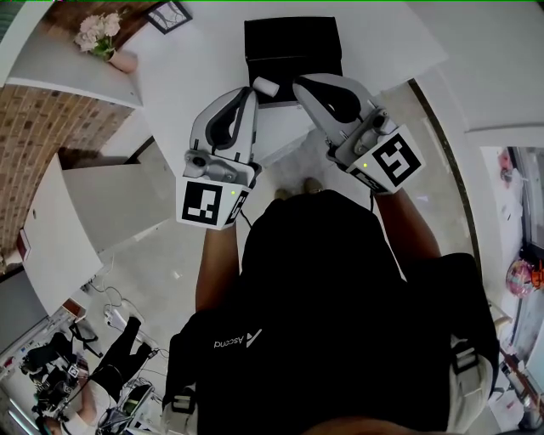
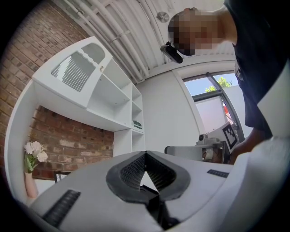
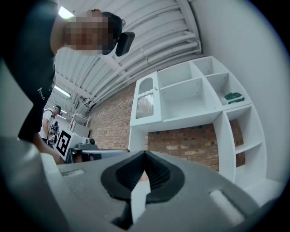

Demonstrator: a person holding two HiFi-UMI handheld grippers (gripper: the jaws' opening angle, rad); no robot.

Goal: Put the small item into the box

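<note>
A black box (image 1: 293, 41) stands on the white table (image 1: 387, 47) at the top of the head view. A small white item (image 1: 264, 85) shows just in front of the box, between the two gripper tips; whether it lies on the table or touches a jaw I cannot tell. My left gripper (image 1: 252, 92) (image 2: 145, 154) is held up in the air, jaws meeting at the tip with nothing between them. My right gripper (image 1: 299, 85) (image 3: 145, 155) is beside it, also shut. A pale sliver shows in the slot behind its pads; what it is I cannot tell.
A vase of flowers (image 1: 100, 38) and a picture frame (image 1: 170, 14) stand at the table's far left. A white shelf unit (image 3: 195, 95) hangs on a brick wall. A white counter (image 1: 93, 212) runs along the left. Another person (image 1: 110, 365) is at lower left.
</note>
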